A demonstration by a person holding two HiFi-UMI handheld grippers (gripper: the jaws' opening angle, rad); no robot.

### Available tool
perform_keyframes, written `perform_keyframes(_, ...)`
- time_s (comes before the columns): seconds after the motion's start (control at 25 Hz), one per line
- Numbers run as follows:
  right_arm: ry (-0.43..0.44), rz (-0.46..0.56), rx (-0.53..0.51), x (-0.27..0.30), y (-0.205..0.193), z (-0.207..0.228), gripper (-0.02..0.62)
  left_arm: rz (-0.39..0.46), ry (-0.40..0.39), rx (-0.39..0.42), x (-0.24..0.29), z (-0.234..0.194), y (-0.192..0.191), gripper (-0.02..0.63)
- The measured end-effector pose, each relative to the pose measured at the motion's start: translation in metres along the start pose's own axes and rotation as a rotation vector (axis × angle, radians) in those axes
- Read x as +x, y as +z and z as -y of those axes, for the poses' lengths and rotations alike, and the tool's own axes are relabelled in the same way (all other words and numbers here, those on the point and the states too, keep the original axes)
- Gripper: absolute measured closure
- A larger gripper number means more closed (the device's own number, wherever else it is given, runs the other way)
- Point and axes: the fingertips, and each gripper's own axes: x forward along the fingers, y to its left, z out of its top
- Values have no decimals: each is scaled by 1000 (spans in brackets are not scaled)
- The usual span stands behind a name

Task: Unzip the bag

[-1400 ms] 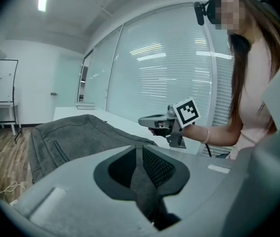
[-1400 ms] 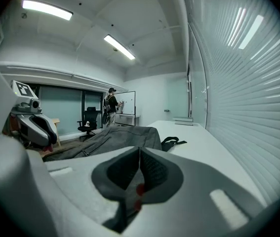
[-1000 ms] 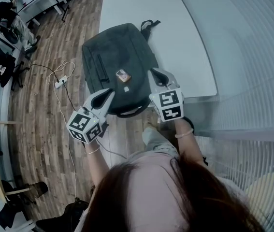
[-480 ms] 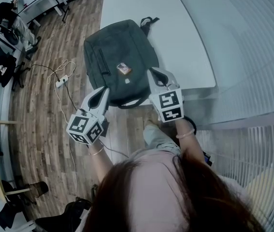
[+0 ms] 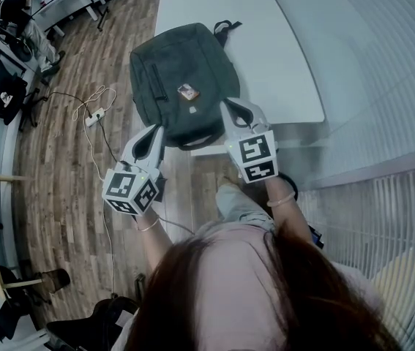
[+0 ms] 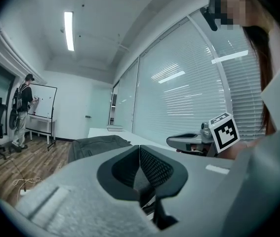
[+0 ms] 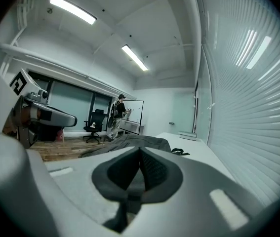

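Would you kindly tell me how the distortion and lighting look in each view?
Head view: fisheye bows the table's edges, and the dark bag shows little detail. Left gripper view: black round vignette, a glaring ceiling light. Right gripper view: same vignette, blinds curved.

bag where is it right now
In the head view, the bag lies on the white table's near left corner, overhanging its left edge.

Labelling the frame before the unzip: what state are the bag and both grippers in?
bag: lying flat on the table, looks zipped shut.
left gripper: shut, jaws have just been closing, nothing between them.
right gripper: shut, empty.
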Motion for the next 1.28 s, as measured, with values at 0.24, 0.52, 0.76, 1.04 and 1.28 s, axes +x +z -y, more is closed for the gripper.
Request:
perform_keyframes(0.24,-1,16,-5,-17,5,-5,592,20,30,15,-13,10,6,595)
perform_keyframes(0.52,8,34,3,-33,5,-7,592,23,43,33,-24,25,7,595)
perform_keyframes(0.76,9,40,5,-45,7,-7,592,31,45,43,-29,35,12,595)
perform_keyframes(1.04,8,50,14,-56,6,-6,592,38,52,55,-34,45,13,595)
perform_keyframes(1.28,2,54,15,-66,5,-8,592,38,51,61,-38,53,12,595)
